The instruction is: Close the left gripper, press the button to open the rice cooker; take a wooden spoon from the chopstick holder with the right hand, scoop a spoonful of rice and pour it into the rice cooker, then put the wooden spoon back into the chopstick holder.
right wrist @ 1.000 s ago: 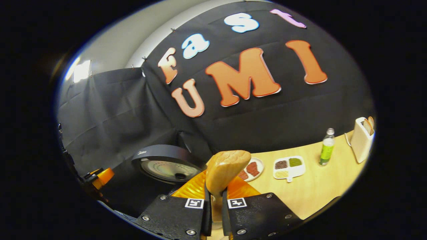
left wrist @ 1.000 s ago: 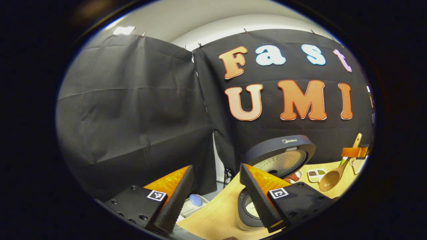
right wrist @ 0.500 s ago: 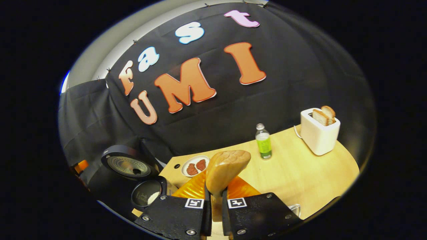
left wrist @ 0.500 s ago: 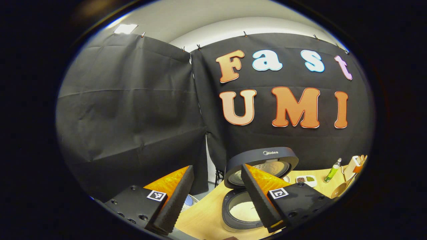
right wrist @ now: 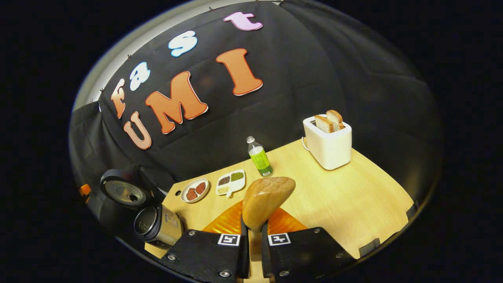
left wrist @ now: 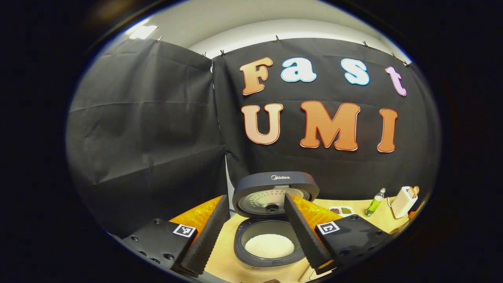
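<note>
The rice cooker (left wrist: 271, 220) stands on the desk (right wrist: 353, 196) with its lid (left wrist: 275, 192) tipped up and back, so the pot is open from above, and a flat white bed of rice (left wrist: 269, 246) lies in the bottom of it. The left gripper (left wrist: 255, 232) hangs in front of the cooker with its fingers (left wrist: 208, 236) spread wide and nothing between them; the button step looks done, so this hand seems to be simply kept clear of the pot's mouth. The right gripper (right wrist: 251, 243) has its fingers (right wrist: 243, 251) clamped on the neck of the wooden spoon (right wrist: 267, 200), with the bowl standing up and forward of the fingertips, a hold that keeps the bowl steady for carrying. The bowl shows its rounded back to the camera, so whether any rice sits in it cannot be told. In the right gripper view the cooker lies low at the left, well apart from the spoon, while the desk ahead carries a plate (right wrist: 195, 190), a divided dish (right wrist: 232, 181), a green bottle (right wrist: 259, 157) and a toaster (right wrist: 328, 143) with two slices of bread in it. Judging by the spoon's distance from the pot, the pouring is probably over and the return to the holder is the step in hand.
</note>
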### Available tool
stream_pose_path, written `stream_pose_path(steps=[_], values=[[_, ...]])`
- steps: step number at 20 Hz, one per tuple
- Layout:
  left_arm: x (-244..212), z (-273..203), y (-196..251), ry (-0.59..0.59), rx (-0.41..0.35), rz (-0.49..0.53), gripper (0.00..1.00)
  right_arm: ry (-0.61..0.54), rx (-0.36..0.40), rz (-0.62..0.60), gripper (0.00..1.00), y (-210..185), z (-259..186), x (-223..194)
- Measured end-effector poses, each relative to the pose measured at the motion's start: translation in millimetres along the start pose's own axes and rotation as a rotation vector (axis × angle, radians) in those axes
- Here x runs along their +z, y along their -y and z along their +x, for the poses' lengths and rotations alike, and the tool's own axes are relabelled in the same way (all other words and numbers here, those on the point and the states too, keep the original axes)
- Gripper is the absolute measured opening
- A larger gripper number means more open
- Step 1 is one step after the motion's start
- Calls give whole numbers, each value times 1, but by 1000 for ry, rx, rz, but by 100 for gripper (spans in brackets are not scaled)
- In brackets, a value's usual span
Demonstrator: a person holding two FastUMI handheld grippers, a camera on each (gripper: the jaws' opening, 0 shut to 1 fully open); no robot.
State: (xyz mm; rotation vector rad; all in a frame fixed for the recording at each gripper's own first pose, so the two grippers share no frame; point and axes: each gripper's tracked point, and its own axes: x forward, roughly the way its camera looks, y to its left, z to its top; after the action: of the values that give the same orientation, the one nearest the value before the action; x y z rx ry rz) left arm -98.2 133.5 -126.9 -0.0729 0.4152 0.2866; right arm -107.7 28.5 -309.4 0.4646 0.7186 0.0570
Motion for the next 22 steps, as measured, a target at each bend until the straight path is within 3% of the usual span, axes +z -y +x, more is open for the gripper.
stream_pose_path(steps=[2,3,5,7,8,9,12,13,15,17,18,20,22], values=[[-6,-3,9,-20,-15,-23,87,-27,-33,-8,12,17,1,-15],[-8,-3,9,-27,-15,-26,100,-42,-42,-6,12,23,2,-22],[-9,-6,6,-33,-5,-25,88,-61,-56,11,12,31,5,-32],[-9,-5,1,-38,2,-31,88,-83,-87,20,12,39,12,-43],[-9,-2,-1,-48,8,-40,96,-106,-106,27,12,44,14,-49],[-10,2,-3,-59,10,-56,88,-127,-118,33,13,46,15,-56],[-13,15,-6,-105,-5,-134,87,-212,-152,50,16,53,15,-76],[-14,21,-7,-120,-10,-146,92,-247,-160,58,19,57,11,-83],[-9,38,-5,-142,-23,-148,88,-259,-181,82,26,63,11,-78],[-3,53,0,-157,-40,-134,92,-278,-208,106,33,72,5,-75],[4,62,3,-164,-53,-126,93,-283,-208,120,27,74,5,-75],[20,81,12,-166,-79,-104,93,-275,-214,133,51,77,0,-69],[34,104,17,-186,-90,-84,94,-252,-229,125,60,83,-6,-60]])
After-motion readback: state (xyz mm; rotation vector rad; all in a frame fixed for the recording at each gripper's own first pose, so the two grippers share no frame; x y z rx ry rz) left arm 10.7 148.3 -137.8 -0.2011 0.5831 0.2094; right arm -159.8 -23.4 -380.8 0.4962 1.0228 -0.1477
